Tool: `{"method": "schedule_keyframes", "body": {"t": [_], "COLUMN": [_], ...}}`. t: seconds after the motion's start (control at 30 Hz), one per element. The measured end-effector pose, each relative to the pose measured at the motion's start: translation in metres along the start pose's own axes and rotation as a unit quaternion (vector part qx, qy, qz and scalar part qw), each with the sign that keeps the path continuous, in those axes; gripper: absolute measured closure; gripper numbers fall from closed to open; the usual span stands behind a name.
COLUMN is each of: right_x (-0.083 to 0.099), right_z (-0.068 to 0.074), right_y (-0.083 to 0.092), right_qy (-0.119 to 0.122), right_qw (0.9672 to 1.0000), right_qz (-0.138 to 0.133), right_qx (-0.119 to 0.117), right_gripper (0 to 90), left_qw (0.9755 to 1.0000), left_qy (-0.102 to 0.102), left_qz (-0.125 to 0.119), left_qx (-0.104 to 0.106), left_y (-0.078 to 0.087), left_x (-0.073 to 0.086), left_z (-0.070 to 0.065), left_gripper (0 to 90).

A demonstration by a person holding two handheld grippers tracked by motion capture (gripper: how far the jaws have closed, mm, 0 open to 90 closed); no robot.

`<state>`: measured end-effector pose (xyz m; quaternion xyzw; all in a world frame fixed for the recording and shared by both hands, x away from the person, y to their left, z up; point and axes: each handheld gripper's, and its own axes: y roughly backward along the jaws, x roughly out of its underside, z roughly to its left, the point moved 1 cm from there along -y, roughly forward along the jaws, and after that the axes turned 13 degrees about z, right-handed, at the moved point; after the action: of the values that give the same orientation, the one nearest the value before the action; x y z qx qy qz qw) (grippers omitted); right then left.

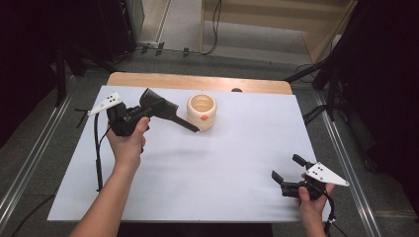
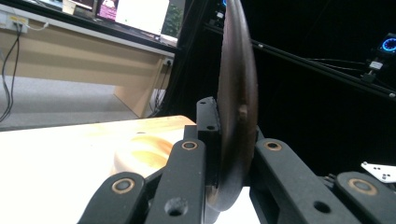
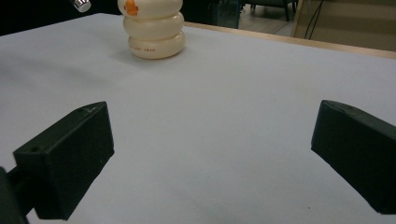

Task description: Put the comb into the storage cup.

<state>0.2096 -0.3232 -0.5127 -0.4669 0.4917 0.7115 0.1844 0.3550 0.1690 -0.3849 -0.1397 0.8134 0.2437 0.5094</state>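
A cream, ringed pot with an orange mark stands open-topped near the far middle of the white table cover. My left gripper is shut on a dark brown disc, held just left of the pot with the disc's edge reaching the pot's side. In the left gripper view the disc stands edge-on between the jaws of my left gripper, with the pot behind. My right gripper is open and empty near the front right. Ahead of the right gripper, the pot stands far off.
The wooden table edge shows beyond the cover, with a small dark object on it. Metal rails run along both sides. Cables lie on the floor behind, and dark stands rise at the right.
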Motion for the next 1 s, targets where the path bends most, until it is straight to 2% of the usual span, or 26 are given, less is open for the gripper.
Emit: {"method": "schedule_keyframes", "body": {"t": [0.43,0.6,1.0], "right_x": [0.000,0.000,0.000], "right_z": [0.000,0.000,0.000], "right_y": [0.000,0.000,-0.001], "right_qy": [-0.002,-0.001,0.000], "right_qw": [1.0000,1.0000,1.0000], "right_qz": [0.001,0.001,0.002], "right_qx": [0.001,0.001,0.001], "right_gripper": [0.0,0.0,0.0], "left_qw": [0.9999,0.9998,0.9996], "left_qy": [0.007,0.012,0.010], "left_qz": [-0.008,-0.017,-0.023], "left_qx": [-0.004,0.003,-0.012], "left_y": [-0.004,-0.004,-0.006], "left_x": [-0.008,-0.012,-0.022], "left_z": [0.007,0.011,0.016], "left_gripper": [86.0,85.9,85.9]}}
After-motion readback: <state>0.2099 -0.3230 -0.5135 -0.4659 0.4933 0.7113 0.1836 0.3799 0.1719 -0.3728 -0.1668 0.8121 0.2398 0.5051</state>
